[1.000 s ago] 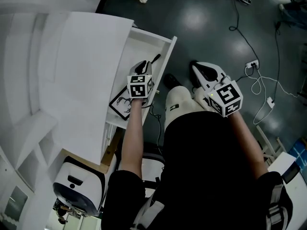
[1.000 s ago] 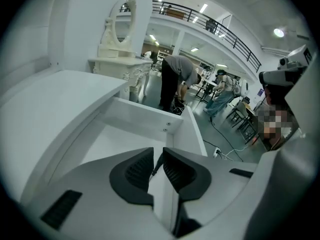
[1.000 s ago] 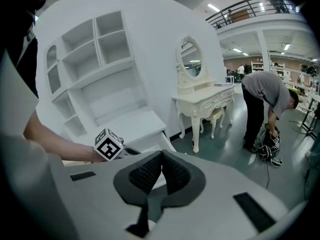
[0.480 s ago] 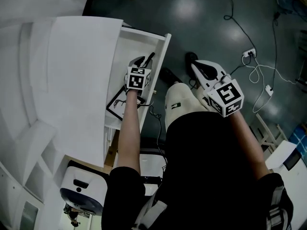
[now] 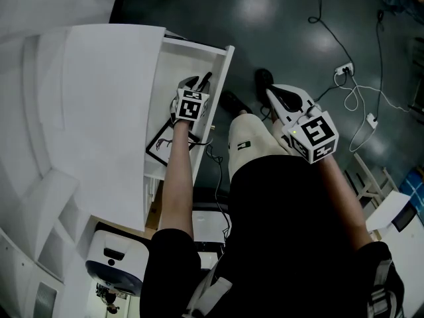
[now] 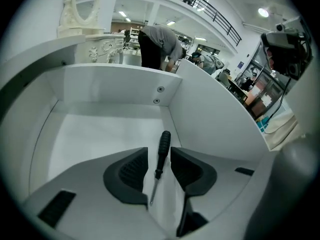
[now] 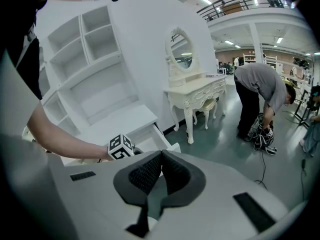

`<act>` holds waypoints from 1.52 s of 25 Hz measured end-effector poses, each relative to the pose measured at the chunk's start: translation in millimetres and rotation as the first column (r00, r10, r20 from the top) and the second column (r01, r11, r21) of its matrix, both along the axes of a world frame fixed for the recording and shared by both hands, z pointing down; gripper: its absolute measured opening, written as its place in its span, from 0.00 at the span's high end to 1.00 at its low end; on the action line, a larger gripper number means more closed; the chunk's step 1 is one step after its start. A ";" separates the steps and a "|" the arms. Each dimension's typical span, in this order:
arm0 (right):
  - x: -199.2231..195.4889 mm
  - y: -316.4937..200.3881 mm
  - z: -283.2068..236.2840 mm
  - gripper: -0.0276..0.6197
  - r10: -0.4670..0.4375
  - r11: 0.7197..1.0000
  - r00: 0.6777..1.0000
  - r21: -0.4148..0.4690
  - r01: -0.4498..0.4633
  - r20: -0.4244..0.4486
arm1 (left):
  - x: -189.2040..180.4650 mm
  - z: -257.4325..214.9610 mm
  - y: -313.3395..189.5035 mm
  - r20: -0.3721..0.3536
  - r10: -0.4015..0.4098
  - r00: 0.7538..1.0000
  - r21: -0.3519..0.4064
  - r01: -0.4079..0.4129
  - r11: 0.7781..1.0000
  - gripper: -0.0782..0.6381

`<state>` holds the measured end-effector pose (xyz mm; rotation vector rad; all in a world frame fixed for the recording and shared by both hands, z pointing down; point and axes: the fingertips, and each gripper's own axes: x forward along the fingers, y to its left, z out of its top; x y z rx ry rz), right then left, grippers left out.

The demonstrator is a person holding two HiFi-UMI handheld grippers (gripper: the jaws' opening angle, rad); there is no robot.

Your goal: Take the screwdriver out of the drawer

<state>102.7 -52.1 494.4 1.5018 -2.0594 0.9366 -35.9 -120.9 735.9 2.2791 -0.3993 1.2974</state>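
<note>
1. Hovering inside the open drawer, the left gripper is pointing steeply down. Its jaws have just been opening and are now standing wide apart, gripping nothing.
2. The screwdriver is lying flat on the drawer floor, directly between those jaws (black handle toward the far wall, metal tip toward the camera). Neither pad is touching it; a thin gap is showing on each side.
3. In the left gripper view the screwdriver is sitting near the right-hand wall, not far from the corner with two screw heads.
4. The right gripper is hanging out over the dark floor, well apart from the drawer. Its jaws are clenched tip to tip with nothing between them.
5. A card with a black drawing is lying in the drawer on the person's side, partly under the left forearm.
6. In the right gripper view, another person is bending over beside a white dressing table.
7. Cables are trailing across the floor to the right.
</note>
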 end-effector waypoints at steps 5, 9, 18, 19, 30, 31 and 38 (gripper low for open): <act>2.3 0.0 -0.3 0.94 0.003 1.000 1.000 0.001 -0.003 0.003 | -0.7 3.9 1.5 0.048 0.039 0.998 0.039 -0.041 0.998 0.70; 4.9 1.0 -0.4 0.94 0.001 1.000 1.000 0.001 -0.001 0.005 | -1.9 4.3 -1.7 0.071 0.044 0.996 0.073 -0.050 0.996 0.75; 11.5 1.3 -4.1 0.94 -0.007 1.000 1.000 0.017 0.007 0.010 | -3.6 3.2 -3.0 0.086 0.009 0.996 0.068 -0.015 0.998 0.78; 13.2 1.6 -4.7 0.94 -0.008 1.000 1.000 0.019 0.008 0.010 | -3.2 2.0 -3.4 0.086 0.003 0.996 0.069 -0.009 0.998 0.78; 25.7 -1.6 -29.3 0.94 -0.058 0.995 0.998 0.083 0.055 0.025 | 4.3 -51.6 -11.3 0.046 -0.106 0.993 0.155 0.098 0.983 0.79; 26.8 -1.8 -33.1 0.94 -0.063 0.994 0.998 0.092 0.061 0.027 | 4.9 -58.6 -11.2 0.042 -0.117 0.992 0.166 0.109 0.980 0.79; 36.0 -2.2 -54.9 0.94 -0.122 0.981 0.992 0.157 0.114 0.037 | 7.3 -108.9 -9.3 -0.003 -0.211 0.978 0.241 0.205 0.948 0.79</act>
